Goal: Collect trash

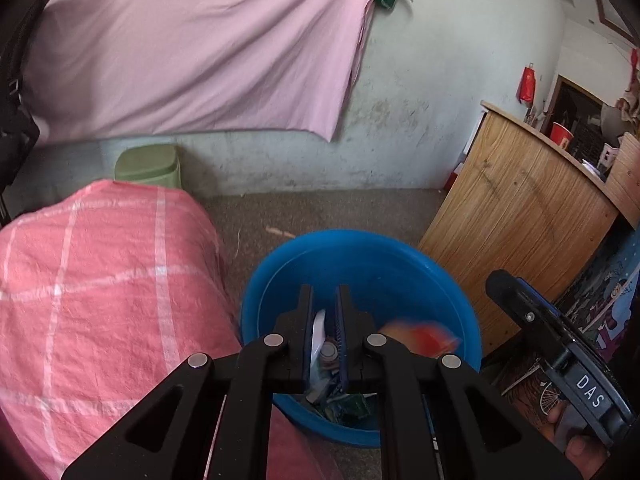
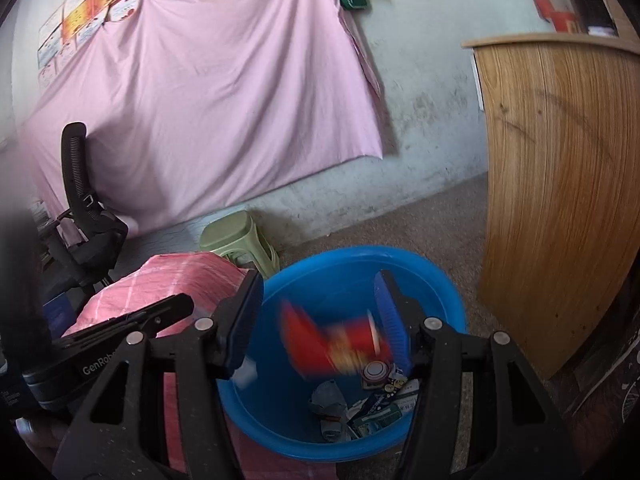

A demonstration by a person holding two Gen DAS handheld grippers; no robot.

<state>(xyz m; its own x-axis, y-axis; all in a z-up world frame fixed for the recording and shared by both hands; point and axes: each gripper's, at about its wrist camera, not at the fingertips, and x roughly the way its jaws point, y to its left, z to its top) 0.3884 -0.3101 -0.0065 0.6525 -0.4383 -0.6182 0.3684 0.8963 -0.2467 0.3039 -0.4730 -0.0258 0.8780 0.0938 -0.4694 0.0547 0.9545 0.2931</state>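
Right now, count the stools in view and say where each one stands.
1. The green plastic stool stands on the floor by the wall, behind the pink checked cover and left of the blue basin. Others may be hidden behind the cover.

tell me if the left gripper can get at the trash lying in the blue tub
Probably yes: the left gripper hangs right over the open blue tub, nothing covers the trash, but its jaws are almost closed and must open first.

A red and yellow wrapper (image 2: 340, 344) above the round blue plastic basin (image 2: 448, 292) is smeared by motion blur; its print is unreadable. The basin's near rim is hidden behind black gripper linkages.
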